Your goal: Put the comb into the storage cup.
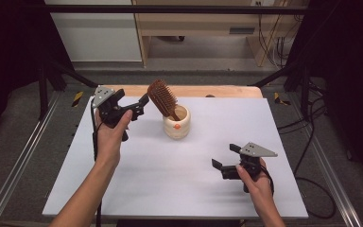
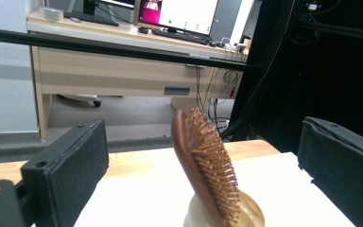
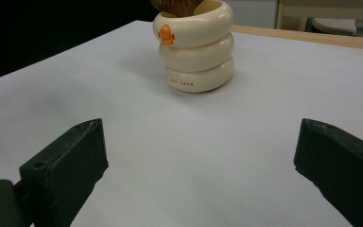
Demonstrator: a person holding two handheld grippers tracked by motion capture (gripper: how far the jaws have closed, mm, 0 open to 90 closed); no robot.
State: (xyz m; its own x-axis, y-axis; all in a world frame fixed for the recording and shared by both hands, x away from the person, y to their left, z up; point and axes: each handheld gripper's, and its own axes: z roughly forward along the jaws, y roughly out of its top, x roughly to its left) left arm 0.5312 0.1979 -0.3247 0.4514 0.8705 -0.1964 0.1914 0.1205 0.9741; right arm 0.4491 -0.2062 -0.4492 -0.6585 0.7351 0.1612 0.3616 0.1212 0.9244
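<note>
- Left gripper (image 1: 141, 105) is up off the table in my left hand (image 1: 111, 135), jaws spread wide, nothing between them.
- It's aimed at the hairbrush (image 1: 162, 98); jaw tips sit just beside the brush head, not touching as far as I can tell from the high view.
- From the left gripper view the brush (image 2: 205, 163) is centred in the gap between my two black jaws, clear of both.
- Hairbrush is wooden, bristles on one face, standing handle-down in the cream holder (image 1: 177, 124) and leaning back toward my left gripper.
- Holder is a ribbed, stacked-ring cup with a small orange mark (image 3: 166, 34) on its side; it stands upright on the white mat (image 1: 184, 189), toward the far middle.
- Small print low on the holder (image 3: 196, 47) is too small to read.
- Right gripper (image 1: 224, 163) is low over the mat near the right front, in my right hand (image 1: 255, 182), jaws also wide apart and empty.
- It's well apart from the holder, pointing roughly toward it; in the right gripper view the holder is ahead, between and beyond the jaws.
- Mat covers most of a wooden tabletop (image 1: 217, 91); bare wood shows along the far edge.
- Beyond the table: a desk with a monitor (image 2: 184, 14) and keyboard in the left gripper view.
</note>
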